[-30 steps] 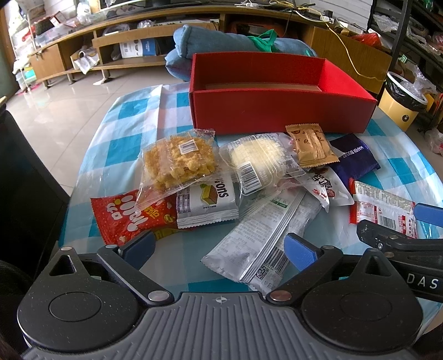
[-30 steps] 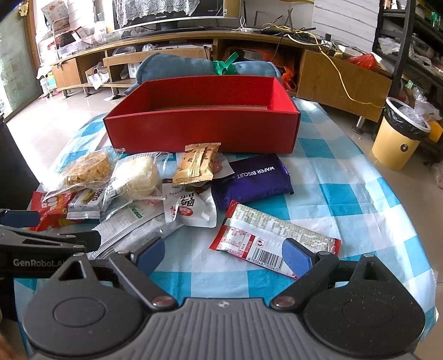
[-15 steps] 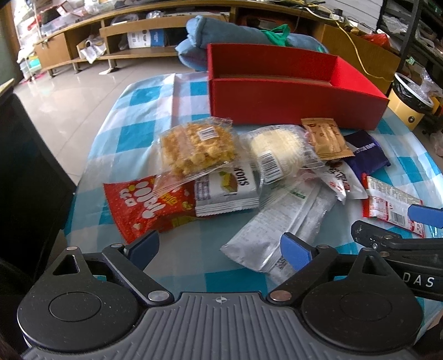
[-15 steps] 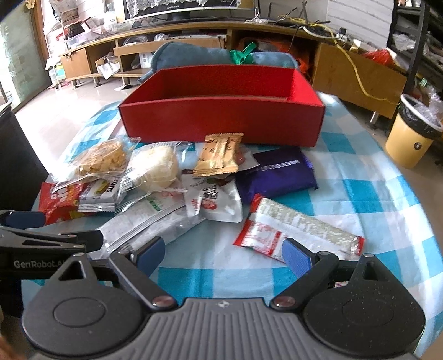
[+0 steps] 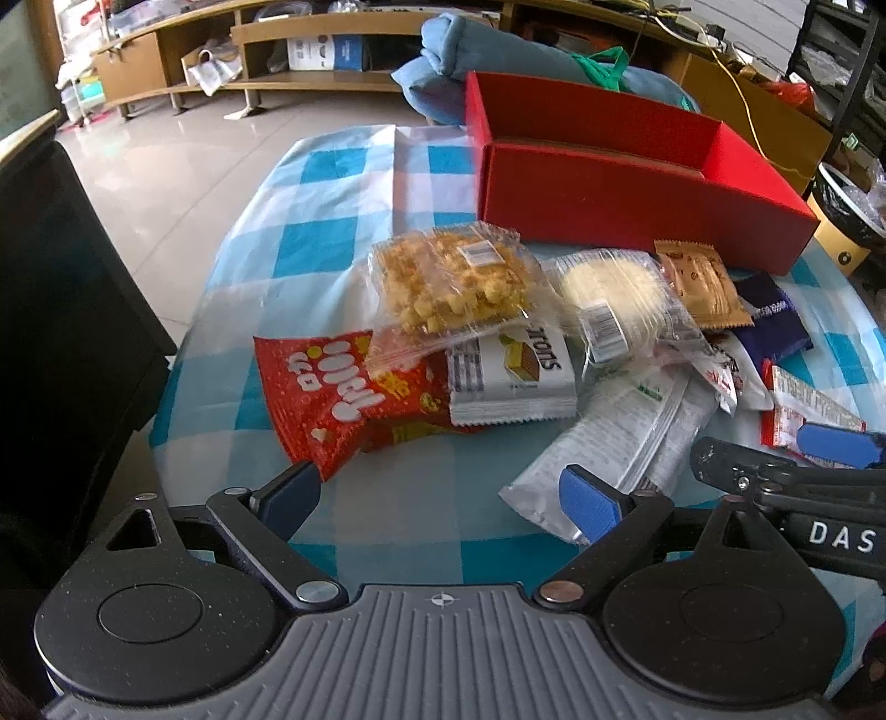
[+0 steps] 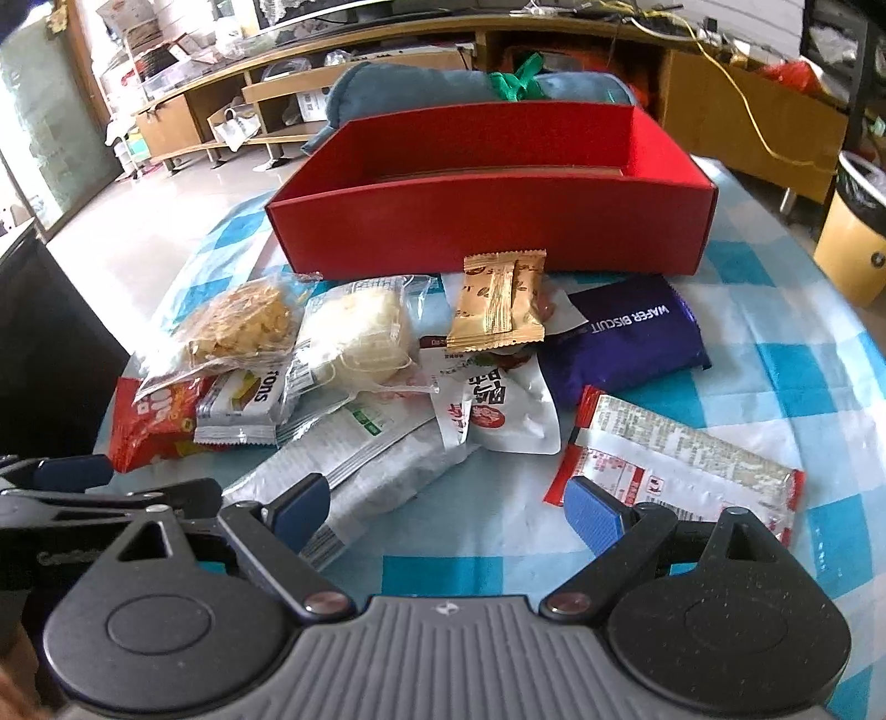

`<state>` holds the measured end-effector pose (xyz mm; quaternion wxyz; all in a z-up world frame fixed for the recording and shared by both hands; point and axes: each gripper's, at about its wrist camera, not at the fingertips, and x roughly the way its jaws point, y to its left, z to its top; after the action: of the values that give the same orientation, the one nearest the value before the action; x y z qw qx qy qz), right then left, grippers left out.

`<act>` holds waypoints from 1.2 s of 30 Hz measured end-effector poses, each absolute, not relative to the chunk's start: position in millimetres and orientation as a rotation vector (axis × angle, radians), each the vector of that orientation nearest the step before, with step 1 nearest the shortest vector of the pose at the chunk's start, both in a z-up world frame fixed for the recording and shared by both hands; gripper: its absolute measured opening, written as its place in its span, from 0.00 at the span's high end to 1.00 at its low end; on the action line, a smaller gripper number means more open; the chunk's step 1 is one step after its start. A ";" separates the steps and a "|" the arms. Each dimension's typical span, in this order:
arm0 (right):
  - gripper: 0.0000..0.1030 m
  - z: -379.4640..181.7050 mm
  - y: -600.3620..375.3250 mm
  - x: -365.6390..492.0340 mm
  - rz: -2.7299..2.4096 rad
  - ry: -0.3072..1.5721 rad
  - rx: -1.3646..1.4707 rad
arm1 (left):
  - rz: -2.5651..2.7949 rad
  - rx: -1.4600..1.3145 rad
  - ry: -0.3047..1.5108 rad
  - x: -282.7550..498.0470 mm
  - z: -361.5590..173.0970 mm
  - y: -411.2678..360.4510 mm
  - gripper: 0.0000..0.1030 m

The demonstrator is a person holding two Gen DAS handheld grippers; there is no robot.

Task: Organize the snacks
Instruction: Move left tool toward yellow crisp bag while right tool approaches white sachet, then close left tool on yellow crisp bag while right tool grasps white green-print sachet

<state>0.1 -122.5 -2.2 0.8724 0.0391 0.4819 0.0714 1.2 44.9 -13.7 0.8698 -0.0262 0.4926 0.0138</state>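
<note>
A red open box stands at the back of the checked table. In front of it lies a pile of snack packs: a clear bag of yellow puffs, a red bag, a white wafer pack, a round white cake, a gold sachet, a purple wafer biscuit pack, a long white pack and a red-and-white bar. My left gripper is open and empty near the red bag. My right gripper is open and empty between the long white pack and the bar.
The table has a blue-and-white checked cloth. A blue bundle lies behind the box. A black chair stands at the left edge. A yellow bin stands on the floor at the right. Wooden shelves line the far wall.
Both grippers have moved to the left along the table's near edge; the pile now sits further right in each view. The jaws stay open. No snack has moved.
</note>
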 end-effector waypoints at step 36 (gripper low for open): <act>0.32 -26.1 -113.5 14.5 0.238 1.198 -0.138 | -0.114 0.000 0.968 69.4 34.3 67.5 0.00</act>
<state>14.5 -113.5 -26.1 0.8171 -0.0647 0.5618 0.1118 69.4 67.5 34.3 0.8836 0.0001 0.4650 -0.0547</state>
